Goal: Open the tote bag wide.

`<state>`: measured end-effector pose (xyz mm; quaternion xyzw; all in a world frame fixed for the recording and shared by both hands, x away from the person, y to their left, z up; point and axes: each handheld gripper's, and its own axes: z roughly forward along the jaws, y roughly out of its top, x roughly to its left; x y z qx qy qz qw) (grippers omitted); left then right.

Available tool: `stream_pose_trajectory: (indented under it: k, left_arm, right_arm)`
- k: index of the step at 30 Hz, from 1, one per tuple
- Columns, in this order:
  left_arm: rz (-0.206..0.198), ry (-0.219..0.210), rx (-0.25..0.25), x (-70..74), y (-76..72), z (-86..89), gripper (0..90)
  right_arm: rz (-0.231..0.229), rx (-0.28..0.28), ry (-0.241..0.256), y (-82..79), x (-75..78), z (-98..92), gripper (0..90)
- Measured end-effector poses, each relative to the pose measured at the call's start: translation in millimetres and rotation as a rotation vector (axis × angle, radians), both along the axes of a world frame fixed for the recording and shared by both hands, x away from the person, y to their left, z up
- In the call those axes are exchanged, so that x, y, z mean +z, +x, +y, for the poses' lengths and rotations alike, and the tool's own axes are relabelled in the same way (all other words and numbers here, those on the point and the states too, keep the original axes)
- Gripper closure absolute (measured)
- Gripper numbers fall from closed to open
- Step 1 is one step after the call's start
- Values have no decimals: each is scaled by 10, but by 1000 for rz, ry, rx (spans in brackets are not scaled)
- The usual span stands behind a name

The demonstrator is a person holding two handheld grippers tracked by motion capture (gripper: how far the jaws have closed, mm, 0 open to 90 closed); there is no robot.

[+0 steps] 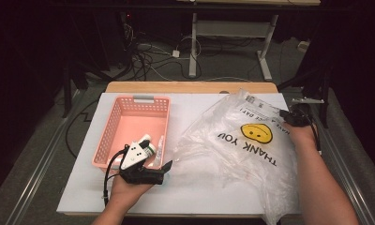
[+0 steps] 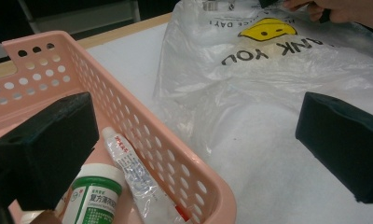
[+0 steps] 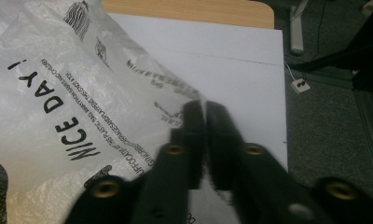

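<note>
- My right tongs (image 3: 201, 116) are clenched on the plastic bag's (image 1: 242, 140) far edge; it lies crumpled on the surface (image 1: 185, 108).
- Thin, slippery film: pinch the rim only.
- My left tongs (image 2: 194, 140) gape over the pink basket's (image 2: 175, 158) corner, above a green-capped bottle (image 2: 98, 196).

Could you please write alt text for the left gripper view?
The left gripper, jaws wide open, hovers over the pink basket holding a green-labelled bottle and a small tube; a clear smiley-face plastic bag lies beyond.
</note>
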<state>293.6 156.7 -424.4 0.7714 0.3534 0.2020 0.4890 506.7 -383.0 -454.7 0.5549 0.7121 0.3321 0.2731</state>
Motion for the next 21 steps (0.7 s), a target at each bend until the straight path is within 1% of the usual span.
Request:
stream_pose_trajectory:
  k: [1, 3, 4, 5, 6, 7, 8, 9, 10, 12, 13, 15, 18, 20, 21]
  left_arm:
    - [12, -2, -2, 3, 3, 9, 0]
    - [21, -2, -1, 11, 10, 27, 0]
    - [14, 5, 6, 14, 9, 35, 0]
    - [7, 16, 17, 13, 8, 37, 0]
    - [1, 30, 19, 9, 13, 47, 0]
    - [1, 31, 17, 5, 18, 61, 0]
    - [4, 31, 18, 4, 20, 70, 0]
    - [8, 28, 21, 5, 24, 87, 0]
    - [16, 15, 22, 6, 29, 104, 0]
    - [26, 6, 22, 9, 33, 126, 0]
    - [34, 16, 23, 9, 32, 131, 0]
    - [53, 27, 24, 6, 32, 132, 0]
    - [69, 29, 15, 12, 32, 147, 0]
    - [71, 30, 14, 17, 25, 161, 0]
    - [67, 24, 16, 20, 18, 166, 0]
  right_arm:
    - [-7, 2, 6, -26, 14, -10, 749]
    - [-21, 17, 7, -88, 69, -18, 691]
    - [-49, 26, 9, -214, 161, -7, 628]
    - [-49, 26, 9, -214, 161, -7, 628]
    - [-57, 33, 4, -265, 192, 0, 618]
    - [-71, 48, 0, -363, 233, 12, 608]
    - [-74, 56, 9, -450, 255, 26, 593]
    - [-75, 67, 11, -516, 267, 38, 583]
    - [-82, 85, 15, -631, 274, 65, 570]
    - [-85, 101, 22, -831, 264, 126, 554]
    - [-84, 116, 26, -926, 247, 162, 538]
    - [-78, 140, 14, -1118, 219, 239, 534]
    - [-73, 174, 30, -1406, 207, 327, 533]
    - [-79, 191, 53, -1606, 216, 375, 535]
    - [-77, 201, 46, -1703, 218, 409, 535]
